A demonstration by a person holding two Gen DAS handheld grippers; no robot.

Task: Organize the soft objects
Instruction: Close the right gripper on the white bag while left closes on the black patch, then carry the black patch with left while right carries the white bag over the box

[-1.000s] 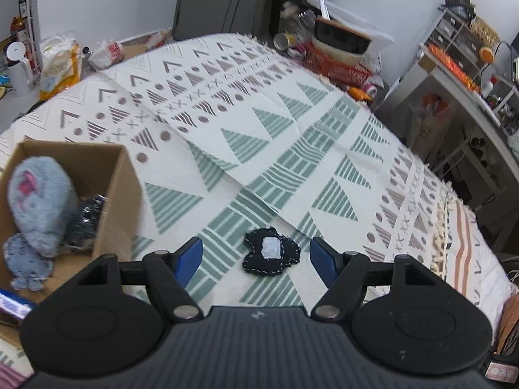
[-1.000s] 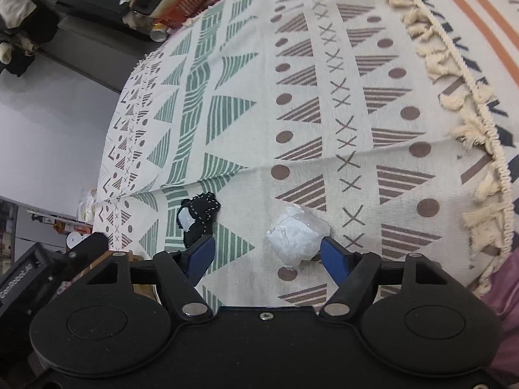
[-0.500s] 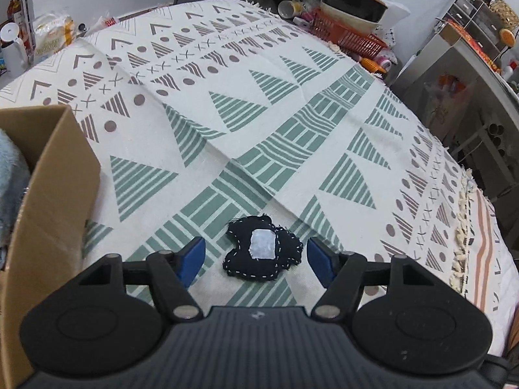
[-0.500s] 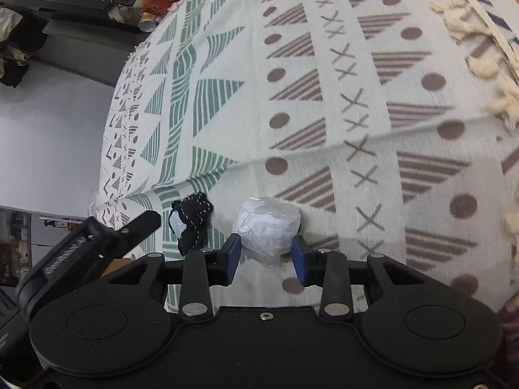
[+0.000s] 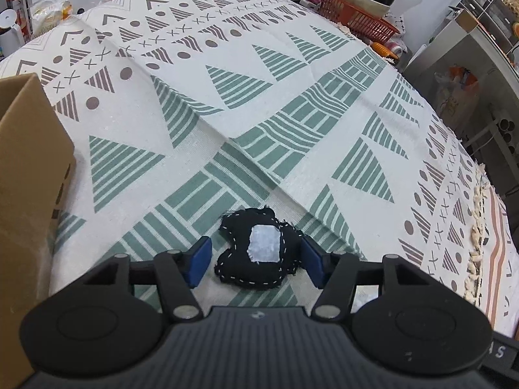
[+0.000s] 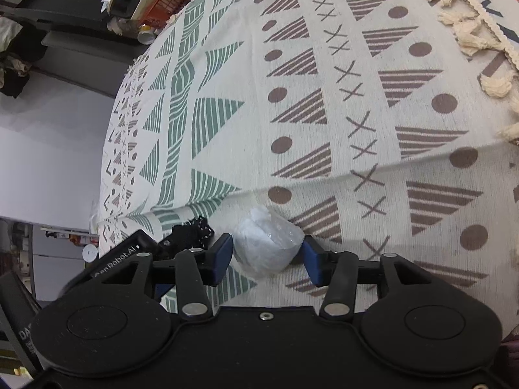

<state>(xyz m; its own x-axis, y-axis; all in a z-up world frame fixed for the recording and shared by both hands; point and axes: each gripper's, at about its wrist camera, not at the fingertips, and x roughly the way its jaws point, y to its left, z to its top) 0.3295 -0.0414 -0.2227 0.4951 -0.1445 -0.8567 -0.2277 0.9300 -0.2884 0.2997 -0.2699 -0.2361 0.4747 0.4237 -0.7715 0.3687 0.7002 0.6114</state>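
Observation:
A black stitched pouch (image 5: 259,253) with a pale square patch lies on the patterned cloth (image 5: 259,113). My left gripper (image 5: 256,264) straddles it, open. Its right pad touches the pouch's edge, and a thin gap shows at its left pad. A white plastic-wrapped bundle (image 6: 266,246) rests on the cloth (image 6: 324,97) between my right gripper's pads (image 6: 223,256), which press on both its sides; my right gripper (image 6: 267,259) is shut on it. In the right wrist view the pouch (image 6: 194,230) shows just left of the bundle, partly hidden behind the left gripper's body (image 6: 129,253).
A cardboard box (image 5: 29,178) stands at the cloth's left edge, close to my left gripper. A red basket (image 5: 356,16) and clutter line the far edge. Tassel fringe (image 6: 470,32) borders the cloth on the right. Shelving (image 5: 486,48) stands beyond.
My left gripper has moved down and forward over the pouch and its fingers have narrowed. My right gripper closed from wide open onto the white bundle.

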